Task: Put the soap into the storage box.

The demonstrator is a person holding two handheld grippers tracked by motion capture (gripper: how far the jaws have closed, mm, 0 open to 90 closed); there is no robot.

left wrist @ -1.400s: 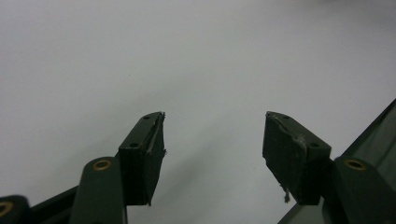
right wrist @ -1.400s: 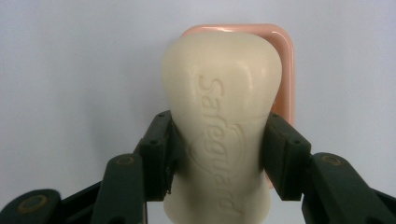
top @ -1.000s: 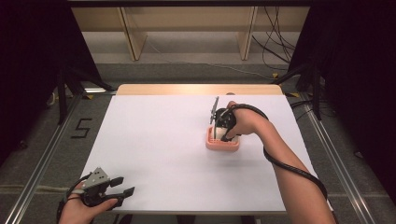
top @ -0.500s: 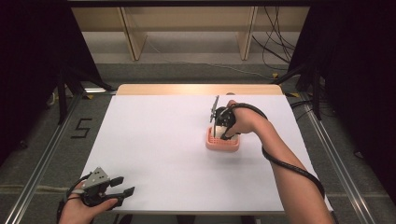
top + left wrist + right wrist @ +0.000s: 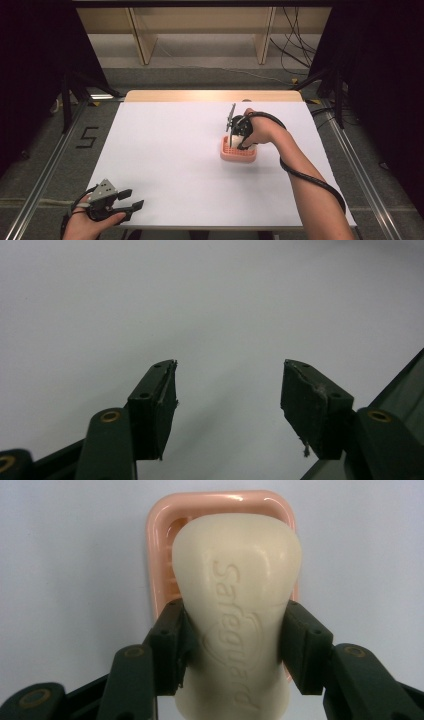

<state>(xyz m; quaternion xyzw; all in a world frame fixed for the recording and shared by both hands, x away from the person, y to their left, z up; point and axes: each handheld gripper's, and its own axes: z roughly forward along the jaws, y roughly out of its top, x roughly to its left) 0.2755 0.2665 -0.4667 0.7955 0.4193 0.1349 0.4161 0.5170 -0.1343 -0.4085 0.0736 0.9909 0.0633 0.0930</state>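
A cream bar of soap (image 5: 240, 605) with raised lettering sits clamped between the jaws of my right gripper (image 5: 234, 645), held over a pink soap dish (image 5: 162, 540). From above, the right gripper (image 5: 239, 136) points down at the pink dish (image 5: 238, 153) right of the table's middle, and the soap is mostly hidden by the hand. My left gripper (image 5: 126, 199) rests near the table's front left corner, its jaws wide apart with nothing between them; its own view shows the left gripper (image 5: 227, 390) over bare white tabletop.
The white table (image 5: 165, 150) has a wooden strip along its far edge. Metal rails run along both sides on the floor. A black cable (image 5: 310, 177) trails from the right gripper along the forearm. Wooden shelving stands behind the table.
The right gripper with the soap has stayed over the pink dish with barely any shift. The left gripper has not moved.
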